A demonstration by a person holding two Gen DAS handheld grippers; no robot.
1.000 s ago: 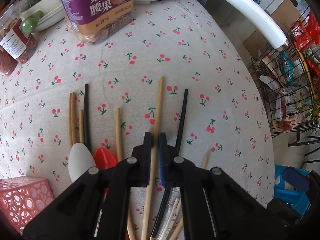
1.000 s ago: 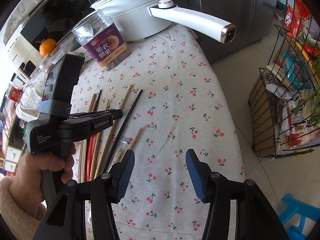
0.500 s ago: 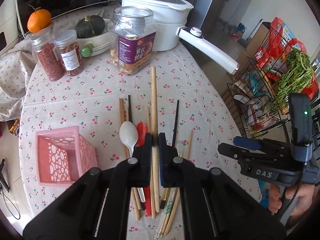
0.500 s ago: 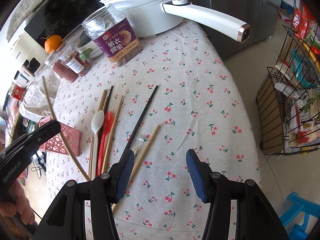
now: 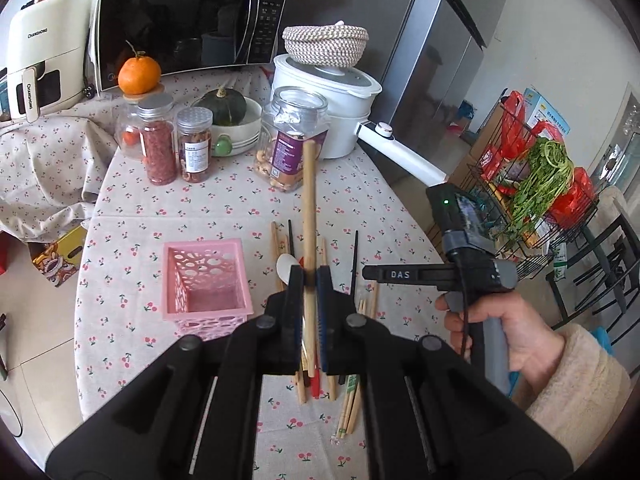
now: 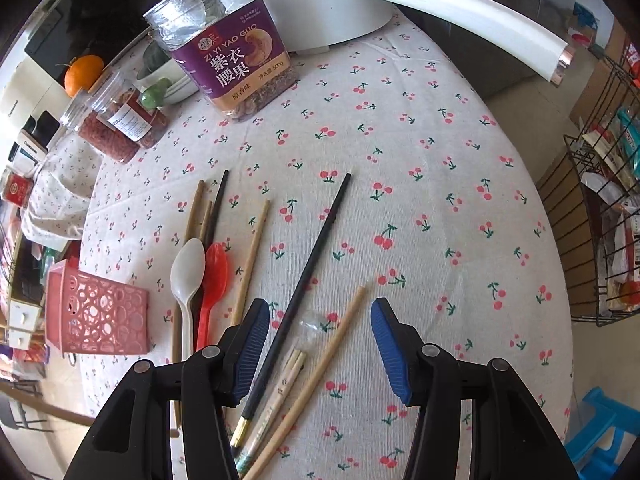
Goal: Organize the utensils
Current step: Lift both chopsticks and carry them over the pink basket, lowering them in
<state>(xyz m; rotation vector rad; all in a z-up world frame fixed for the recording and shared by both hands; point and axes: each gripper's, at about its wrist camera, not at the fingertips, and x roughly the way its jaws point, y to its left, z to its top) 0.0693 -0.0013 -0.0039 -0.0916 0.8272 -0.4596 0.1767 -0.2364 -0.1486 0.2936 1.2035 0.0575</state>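
Note:
My left gripper (image 5: 310, 280) is shut on a long wooden chopstick (image 5: 309, 216) and holds it high above the table, pointing away from me. The pink basket (image 5: 206, 284) stands upright to its left; it also shows in the right wrist view (image 6: 96, 314). My right gripper (image 6: 320, 320) is open low over a black chopstick (image 6: 316, 248), a wooden chopstick (image 6: 332, 344) and a wrapped pair (image 6: 280, 388). A white spoon (image 6: 188, 276), a red spoon (image 6: 212, 280) and more chopsticks (image 6: 252, 256) lie to the left. The right gripper shows in the left wrist view (image 5: 404, 274).
A cashew jar (image 6: 232, 60), two smaller jars (image 5: 176, 144), a bowl with a squash (image 5: 232, 120) and a white pot with a long handle (image 6: 460, 12) stand at the table's far side. A wire rack (image 6: 600, 208) stands off the right edge.
My left gripper has lifted the wooden chopstick off the table and risen high, pulling back. My right gripper has moved down and forward over the chopsticks, still open.

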